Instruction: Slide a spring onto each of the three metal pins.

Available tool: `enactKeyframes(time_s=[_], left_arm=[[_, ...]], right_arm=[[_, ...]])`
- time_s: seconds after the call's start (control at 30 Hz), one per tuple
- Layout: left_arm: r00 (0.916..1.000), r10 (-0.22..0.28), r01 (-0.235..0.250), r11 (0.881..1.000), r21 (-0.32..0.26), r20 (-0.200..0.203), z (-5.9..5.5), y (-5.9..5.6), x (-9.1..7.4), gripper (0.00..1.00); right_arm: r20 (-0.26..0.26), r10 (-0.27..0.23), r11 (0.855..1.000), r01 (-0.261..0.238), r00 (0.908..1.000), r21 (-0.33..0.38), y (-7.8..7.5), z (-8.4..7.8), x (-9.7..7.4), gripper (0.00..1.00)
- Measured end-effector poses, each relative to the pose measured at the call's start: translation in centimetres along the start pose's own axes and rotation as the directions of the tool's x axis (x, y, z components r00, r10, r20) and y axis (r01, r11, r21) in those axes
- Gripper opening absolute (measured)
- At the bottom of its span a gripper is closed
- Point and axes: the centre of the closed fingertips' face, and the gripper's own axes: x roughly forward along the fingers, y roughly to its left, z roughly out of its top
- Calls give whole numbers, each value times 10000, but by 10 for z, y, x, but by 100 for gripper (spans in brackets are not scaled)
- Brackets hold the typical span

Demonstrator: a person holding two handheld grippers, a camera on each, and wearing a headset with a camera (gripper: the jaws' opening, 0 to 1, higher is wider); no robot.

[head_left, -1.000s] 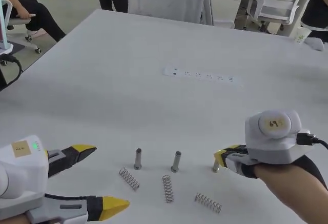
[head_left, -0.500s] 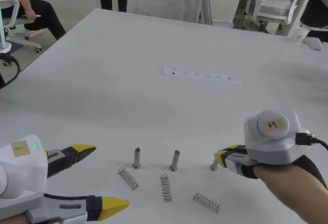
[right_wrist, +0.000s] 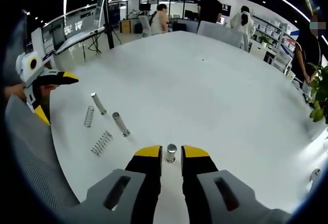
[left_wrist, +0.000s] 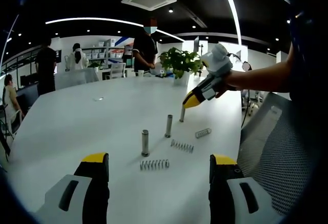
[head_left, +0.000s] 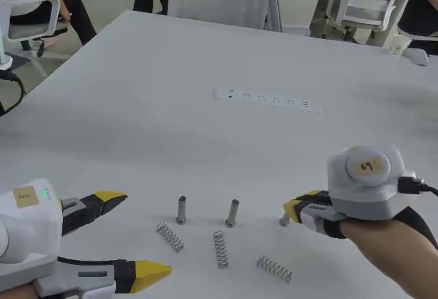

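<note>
The right gripper has its yellow jaws drawn close either side of the upright right pin — pinching or not, I cannot tell. The left gripper gapes wide. The left pin and middle pin stand bare on the white table — three springs lie loose beside them.

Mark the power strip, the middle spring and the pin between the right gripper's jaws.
power strip [head_left: 267, 99]: head view, middle of its top face.
middle spring [head_left: 220, 249]: head view, its centre coils.
pin [right_wrist: 170, 153]: right gripper view, its top end.
</note>
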Motion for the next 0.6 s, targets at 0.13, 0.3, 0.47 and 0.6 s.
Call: enactKeyframes(time_s=[0.13,0.3,0.47,0.6], left_arm=[[10000,-18,18,10000,-15,2,0,-1,1,78],[10000,-49,49,10000,-4,-1,0,-1,2,78],[10000,-44,44,10000,35,47,3,-1,1,78],[10000,-52,53,10000,82,-11,2,-1,1,78]], right_arm=[[80,3,10000,-3,10000,33,-2,0,-11,14],[15,170,9998,-170,9999,-87,0,-6,-20,15],[-325,712,9974,-715,9969,-100,10,-20,-25,15],[-479,1362,9900,-1377,9895,-307,23,-26,-26,14]])
